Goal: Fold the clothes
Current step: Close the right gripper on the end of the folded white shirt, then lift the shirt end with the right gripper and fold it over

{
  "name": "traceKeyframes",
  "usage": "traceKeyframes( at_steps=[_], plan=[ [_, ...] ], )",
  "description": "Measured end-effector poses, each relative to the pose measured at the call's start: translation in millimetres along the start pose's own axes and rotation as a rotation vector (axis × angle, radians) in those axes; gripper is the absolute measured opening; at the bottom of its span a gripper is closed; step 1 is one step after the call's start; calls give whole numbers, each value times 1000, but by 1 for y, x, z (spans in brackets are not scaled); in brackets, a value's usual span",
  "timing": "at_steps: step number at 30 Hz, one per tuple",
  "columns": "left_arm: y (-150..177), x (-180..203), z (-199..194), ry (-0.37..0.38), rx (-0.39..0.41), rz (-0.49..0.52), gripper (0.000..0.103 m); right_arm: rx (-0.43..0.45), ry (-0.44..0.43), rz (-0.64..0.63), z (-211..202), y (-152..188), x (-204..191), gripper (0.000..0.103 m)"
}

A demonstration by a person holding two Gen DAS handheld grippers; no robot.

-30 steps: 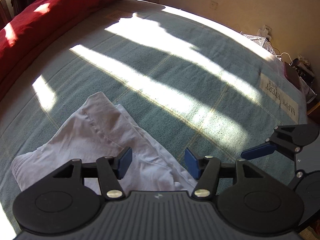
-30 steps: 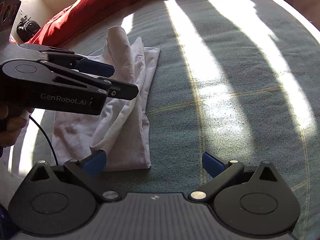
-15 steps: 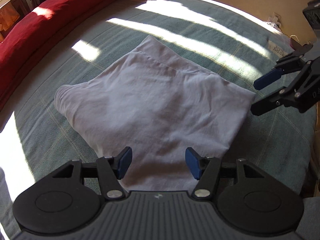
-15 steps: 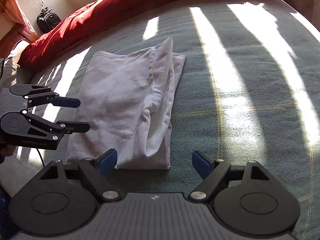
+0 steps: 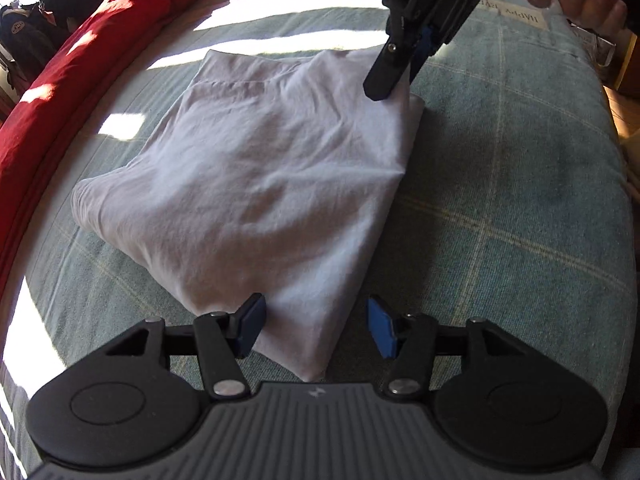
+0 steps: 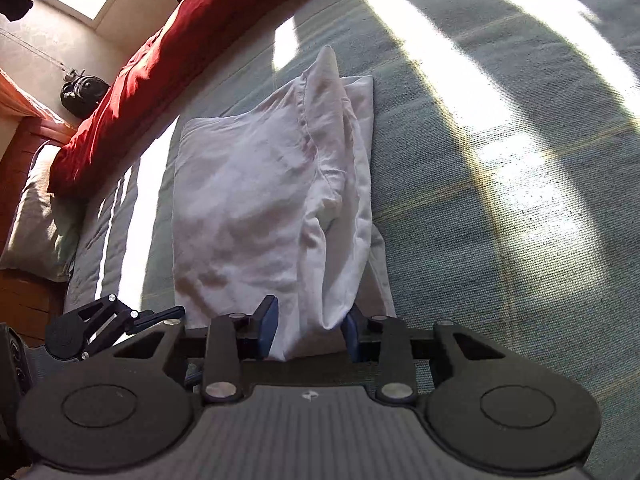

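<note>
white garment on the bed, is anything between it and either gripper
Nothing visible does. The left gripper is open with a corner of the white garment between its fingers. The right gripper has the opposite edge between its fingers; whether it has closed on the cloth is unclear. Only the green bedspread surrounds it.

the right tongs have narrowed onto the white garment's near corner — the left tongs have dropped closer.

I note a red duvet along the far edge of my green checked bedspread, a black bag beyond, sun stripes across it.
</note>
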State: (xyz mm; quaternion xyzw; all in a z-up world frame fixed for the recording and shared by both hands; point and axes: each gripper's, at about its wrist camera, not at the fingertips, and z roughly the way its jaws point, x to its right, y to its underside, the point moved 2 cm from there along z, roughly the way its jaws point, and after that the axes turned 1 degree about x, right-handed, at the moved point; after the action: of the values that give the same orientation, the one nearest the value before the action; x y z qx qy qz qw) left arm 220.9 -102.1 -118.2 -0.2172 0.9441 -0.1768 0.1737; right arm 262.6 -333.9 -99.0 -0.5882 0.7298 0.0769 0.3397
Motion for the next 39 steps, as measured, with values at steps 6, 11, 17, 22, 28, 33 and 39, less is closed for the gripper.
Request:
traceKeyframes(
  at_steps=[6,11,17,22,28,33,39],
  plan=[
    [13,-22,-7,41,-65,-154,53,-28,69,-41,4,2,-4,22],
    [14,-52,-26,32,-20,-313,55,33,93,-218,-2,-17,-43,25],
    [22,-73,-24,-29,-19,-408,57,106,122,-429,-10,-39,-90,20],
    [41,-88,-27,-55,-29,-507,57,75,65,-601,50,-54,-150,14],
    [71,-99,-27,-62,-48,-596,58,-56,126,-647,137,-47,-170,13],
    [80,-105,-21,-53,-57,-639,58,-104,133,-587,155,-50,-160,12],
    [74,-112,-22,-59,-17,-643,58,-24,127,-596,126,-71,-186,14]
  ],
)
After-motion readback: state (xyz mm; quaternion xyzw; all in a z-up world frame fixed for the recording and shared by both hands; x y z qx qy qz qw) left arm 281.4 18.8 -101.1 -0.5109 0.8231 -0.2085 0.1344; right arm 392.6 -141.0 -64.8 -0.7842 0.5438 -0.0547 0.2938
